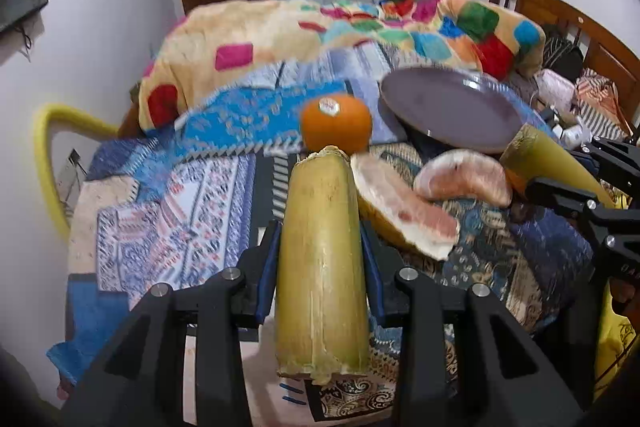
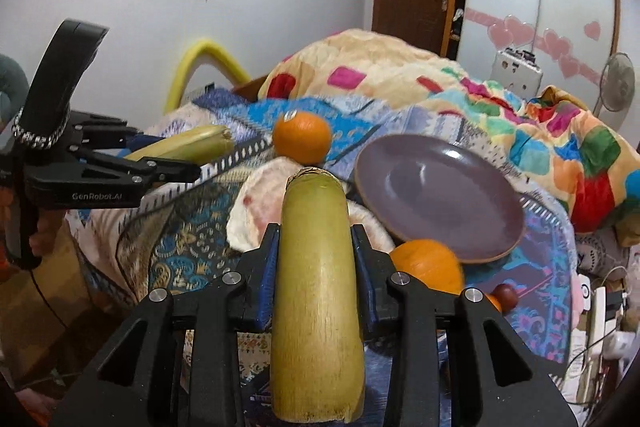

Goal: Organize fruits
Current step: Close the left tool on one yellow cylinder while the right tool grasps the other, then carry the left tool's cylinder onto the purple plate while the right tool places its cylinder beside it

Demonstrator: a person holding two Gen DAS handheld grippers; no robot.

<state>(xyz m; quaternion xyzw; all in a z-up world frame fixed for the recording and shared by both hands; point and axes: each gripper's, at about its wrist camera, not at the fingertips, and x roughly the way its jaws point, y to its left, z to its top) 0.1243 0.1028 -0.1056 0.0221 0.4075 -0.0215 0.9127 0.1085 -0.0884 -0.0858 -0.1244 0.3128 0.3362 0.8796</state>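
Observation:
My left gripper (image 1: 320, 239) is shut on a yellow-green stalk piece (image 1: 320, 267) held above the bed. My right gripper (image 2: 316, 247) is shut on a second yellow-green stalk piece (image 2: 316, 299). An orange with a sticker (image 1: 336, 123) sits on the blue cloth beyond both; it also shows in the right wrist view (image 2: 302, 143). A purple plate (image 1: 452, 107) lies tilted to the right, also in the right wrist view (image 2: 440, 195). Two pink pomelo segments (image 1: 404, 207) (image 1: 464, 179) lie between. Another orange (image 2: 428, 267) sits below the plate's rim.
A colourful blanket (image 1: 360, 23) is heaped behind. The other gripper with its stalk shows at the right edge (image 1: 560, 183) and at the left (image 2: 120, 171). A small dark red fruit (image 2: 505, 294) lies near the plate. A wooden headboard (image 1: 580, 27) stands at the right.

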